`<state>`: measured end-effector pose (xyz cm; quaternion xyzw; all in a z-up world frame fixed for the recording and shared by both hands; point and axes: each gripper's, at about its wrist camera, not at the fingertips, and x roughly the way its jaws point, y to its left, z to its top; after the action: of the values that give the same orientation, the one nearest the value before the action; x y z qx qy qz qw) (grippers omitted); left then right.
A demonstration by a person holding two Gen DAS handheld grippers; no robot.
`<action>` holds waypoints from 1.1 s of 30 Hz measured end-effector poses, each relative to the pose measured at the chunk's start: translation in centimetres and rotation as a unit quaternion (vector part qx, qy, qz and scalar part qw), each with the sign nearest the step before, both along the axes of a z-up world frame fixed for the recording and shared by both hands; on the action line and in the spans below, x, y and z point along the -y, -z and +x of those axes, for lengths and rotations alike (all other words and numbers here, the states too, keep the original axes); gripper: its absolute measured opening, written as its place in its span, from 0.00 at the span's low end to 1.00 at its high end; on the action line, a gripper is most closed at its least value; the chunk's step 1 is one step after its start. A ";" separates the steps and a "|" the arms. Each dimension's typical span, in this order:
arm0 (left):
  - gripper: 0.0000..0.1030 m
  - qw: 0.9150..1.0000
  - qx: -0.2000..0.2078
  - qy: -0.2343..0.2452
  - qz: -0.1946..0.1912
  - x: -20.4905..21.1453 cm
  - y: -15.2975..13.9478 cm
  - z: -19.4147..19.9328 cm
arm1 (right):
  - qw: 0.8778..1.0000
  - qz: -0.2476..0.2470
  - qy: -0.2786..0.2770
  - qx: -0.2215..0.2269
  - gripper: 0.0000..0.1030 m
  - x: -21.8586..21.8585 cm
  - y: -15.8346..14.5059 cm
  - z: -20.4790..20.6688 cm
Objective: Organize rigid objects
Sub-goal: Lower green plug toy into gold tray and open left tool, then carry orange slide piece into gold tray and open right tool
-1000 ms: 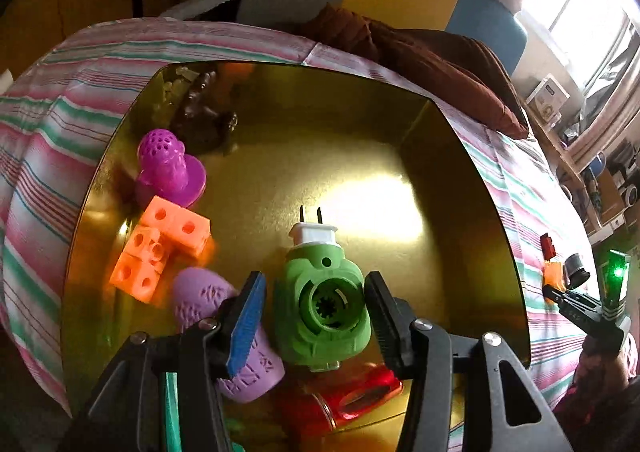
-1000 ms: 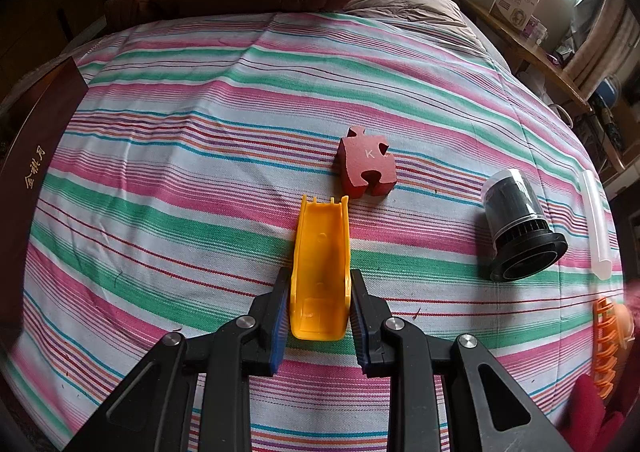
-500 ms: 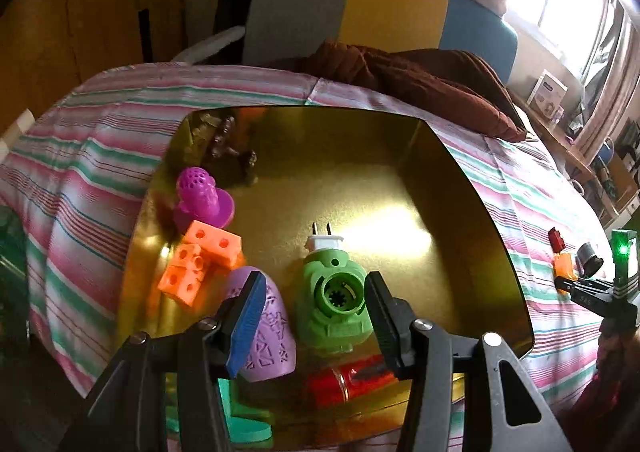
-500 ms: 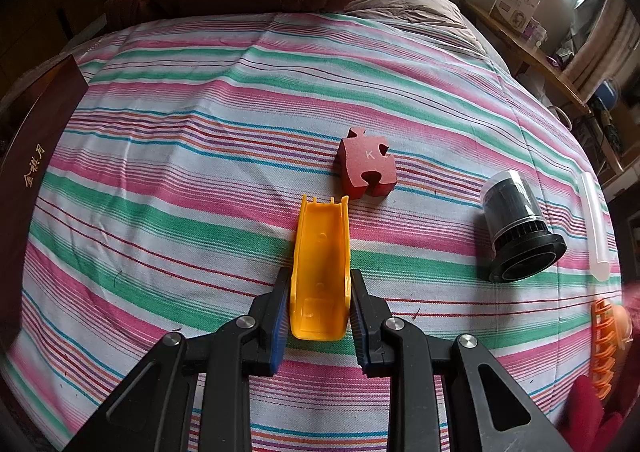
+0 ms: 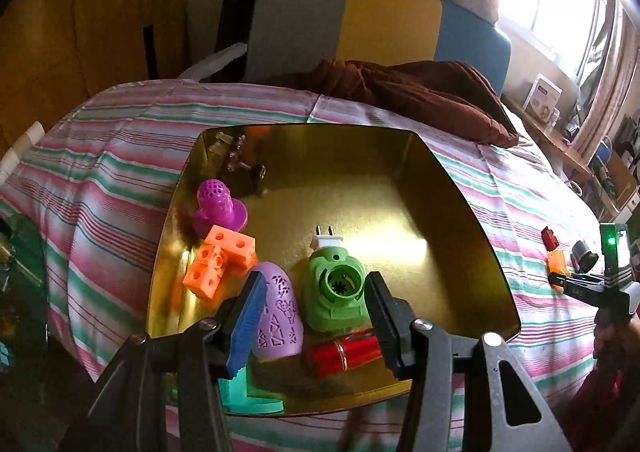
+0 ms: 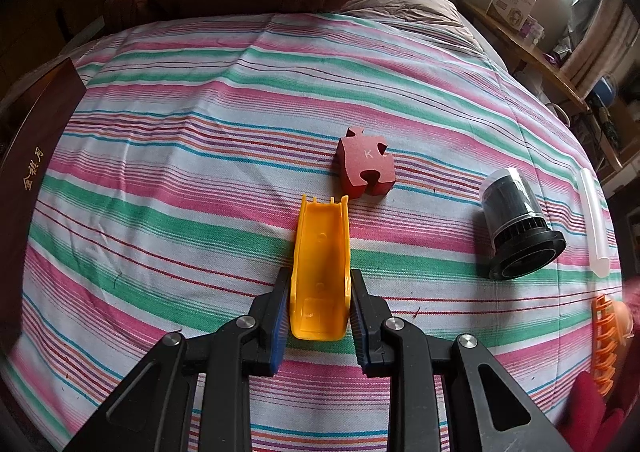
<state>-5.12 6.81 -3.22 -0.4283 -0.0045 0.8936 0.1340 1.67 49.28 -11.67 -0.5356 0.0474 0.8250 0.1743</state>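
- On the striped bedspread (image 6: pixel 200 155), your right claw (image 6: pixel 320 316) is closed on the yellow plastic channel (image 6: pixel 322 272), pads pressing both side walls at its near end.
- The channel lies flat, open side up, far end just short of the red puzzle block (image 6: pixel 366 167).
- Judgement: thin-walled, light and stiff, though the walls may flex inward. The smooth plastic could pivot, since you hold it at one end.
- Better hold: nearer mid-length, pads square on both walls.
- Your left claw (image 5: pixel 314 316) hangs open and empty above the gold tray (image 5: pixel 460 272), over the green plug-in device (image 5: pixel 336 292).
- The tray's right half looks free for the channel.
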 end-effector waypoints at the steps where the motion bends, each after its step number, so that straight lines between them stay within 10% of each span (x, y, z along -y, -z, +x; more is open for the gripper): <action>1: 0.50 1.000 -0.001 0.000 0.001 0.1 -0.1 0.0 | 1.000 -0.002 0.001 0.001 0.26 0.0 0.0 0.0; 18: 0.50 1.000 -0.002 -0.009 0.018 1.9 -0.2 0.9 | 0.999 -0.043 -0.027 -0.006 0.26 5.1 -2.4 -0.5; 33: 0.50 0.999 -0.007 -0.033 0.030 4.0 -0.3 1.0 | 0.968 -0.082 -0.213 -0.105 0.26 20.2 -9.2 -4.1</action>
<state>-4.12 2.81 -2.90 -0.4171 -0.0446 0.9002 0.1172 -2.48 29.09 -2.44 -0.4564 0.0178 0.8879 -0.0553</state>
